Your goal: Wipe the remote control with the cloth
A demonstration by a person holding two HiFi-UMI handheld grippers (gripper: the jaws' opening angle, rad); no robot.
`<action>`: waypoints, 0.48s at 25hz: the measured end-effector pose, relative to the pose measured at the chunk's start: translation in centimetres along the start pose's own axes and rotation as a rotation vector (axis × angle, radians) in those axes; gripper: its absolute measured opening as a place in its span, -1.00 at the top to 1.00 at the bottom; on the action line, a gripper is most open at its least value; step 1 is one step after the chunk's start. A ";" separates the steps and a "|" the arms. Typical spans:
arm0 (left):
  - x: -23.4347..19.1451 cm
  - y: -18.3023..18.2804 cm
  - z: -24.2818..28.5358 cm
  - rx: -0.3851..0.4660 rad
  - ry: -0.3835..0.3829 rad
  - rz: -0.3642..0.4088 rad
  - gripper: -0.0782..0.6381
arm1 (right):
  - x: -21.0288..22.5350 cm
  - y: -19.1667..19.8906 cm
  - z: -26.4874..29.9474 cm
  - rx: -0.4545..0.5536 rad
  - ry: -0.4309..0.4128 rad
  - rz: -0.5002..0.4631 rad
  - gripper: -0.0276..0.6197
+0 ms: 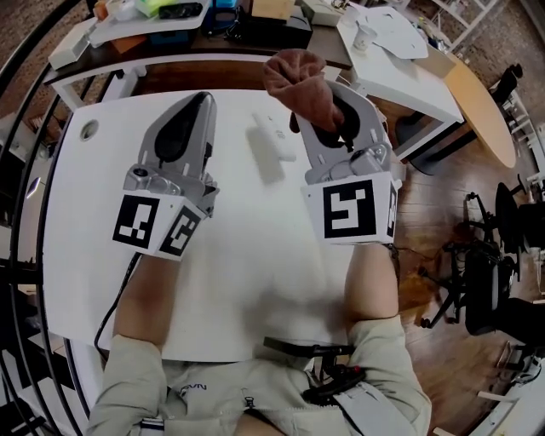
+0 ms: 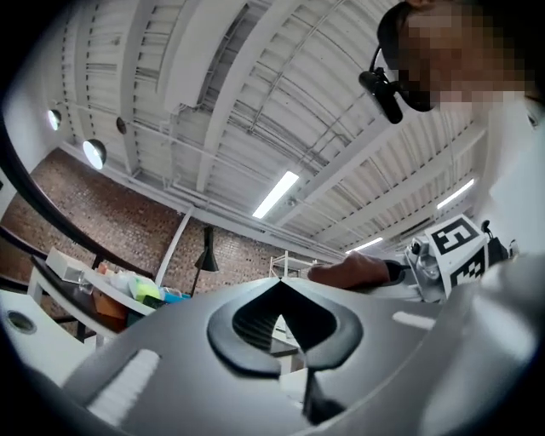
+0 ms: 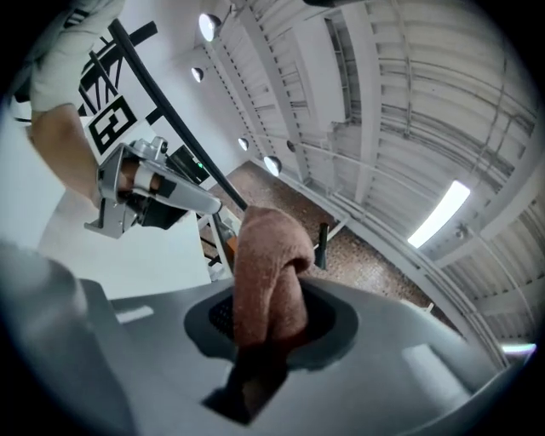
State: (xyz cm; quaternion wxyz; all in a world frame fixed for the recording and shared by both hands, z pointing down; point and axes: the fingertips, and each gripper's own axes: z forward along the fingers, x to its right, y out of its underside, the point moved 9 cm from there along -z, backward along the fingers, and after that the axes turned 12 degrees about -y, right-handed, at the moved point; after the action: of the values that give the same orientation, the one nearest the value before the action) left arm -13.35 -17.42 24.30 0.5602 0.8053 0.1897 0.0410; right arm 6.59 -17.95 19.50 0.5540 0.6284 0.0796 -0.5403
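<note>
A white remote control (image 1: 271,142) lies on the white table (image 1: 255,255), between my two grippers and a little beyond them. My right gripper (image 1: 330,109) is shut on a brown cloth (image 1: 298,81), which bunches up out of its jaws above the table, to the right of the remote. In the right gripper view the cloth (image 3: 268,255) fills the gap of the right gripper (image 3: 268,319). My left gripper (image 1: 203,99) is shut with nothing in it, held over the table to the left of the remote. The left gripper view shows its jaws (image 2: 279,288) pressed together and pointing upward towards the ceiling.
Behind the table stands a dark desk (image 1: 255,38) with a white shelf of coloured things (image 1: 153,17). A second white table (image 1: 400,60) is at the back right, a black office chair (image 1: 485,281) on the wooden floor at right. A cable (image 1: 111,315) hangs at the table's near left edge.
</note>
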 end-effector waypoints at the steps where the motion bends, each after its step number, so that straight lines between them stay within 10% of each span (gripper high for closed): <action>1: -0.3 0.1 0.0 -0.004 -0.014 -0.012 0.77 | 0.0 0.4 0.2 -0.015 -0.018 0.008 0.65; 12: -0.2 0.5 0.0 -0.012 -0.036 0.023 0.76 | 0.8 7.6 2.7 -0.214 -0.067 0.185 0.64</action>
State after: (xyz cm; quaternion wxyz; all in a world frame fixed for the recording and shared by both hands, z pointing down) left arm -13.40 -17.68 24.78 0.5680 0.8046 0.1701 0.0340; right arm 10.68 -23.32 24.05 0.6678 0.5518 0.0598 -0.4960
